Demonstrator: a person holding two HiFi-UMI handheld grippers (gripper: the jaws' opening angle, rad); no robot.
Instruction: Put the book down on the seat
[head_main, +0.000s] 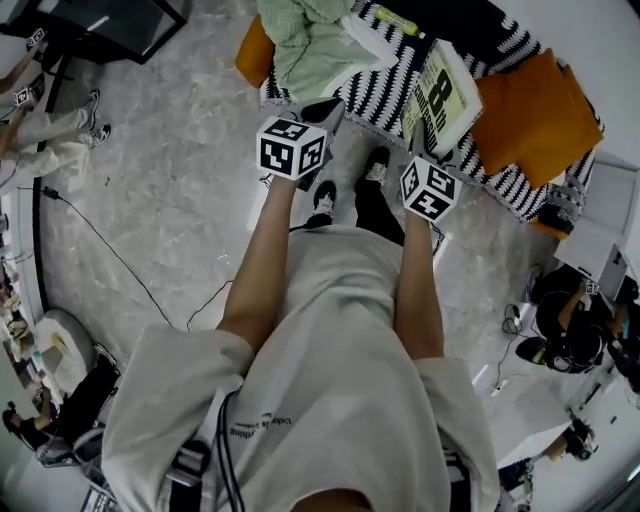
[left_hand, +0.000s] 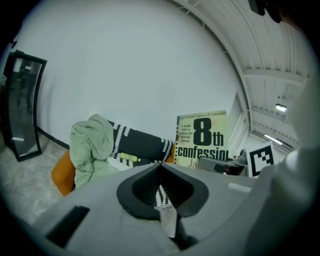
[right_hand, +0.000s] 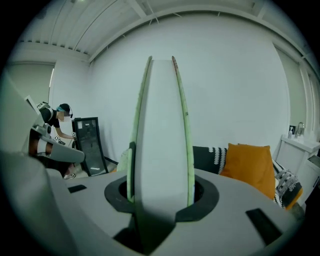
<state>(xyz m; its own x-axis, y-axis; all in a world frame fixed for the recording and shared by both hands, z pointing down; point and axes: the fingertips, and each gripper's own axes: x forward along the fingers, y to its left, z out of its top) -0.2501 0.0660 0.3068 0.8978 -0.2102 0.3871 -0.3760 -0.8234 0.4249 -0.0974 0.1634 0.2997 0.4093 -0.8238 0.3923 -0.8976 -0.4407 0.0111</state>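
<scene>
left tongs (left_hand: 160, 194): clenched
right tongs (right_hand: 160, 196): grasping upright pale green paperback book (head_main: 446, 92)
book: over front edge of black-and-white striped seat (head_main: 383, 88)

This looks like a staged recording room, not a lived-in home. It has bare white walls (left_hand: 140, 65), a mottled grey floor (head_main: 170, 170) crossed by a loose cable (head_main: 105, 245), and a ribbed white ceiling (right_hand: 85, 35) with a strip light (left_hand: 280, 107). A lone seat (head_main: 385, 90) wears a striped throw, with an orange cushion (head_main: 535, 110) at its right end. Other people (head_main: 570, 330) with equipment occupy the floor's edges.
</scene>
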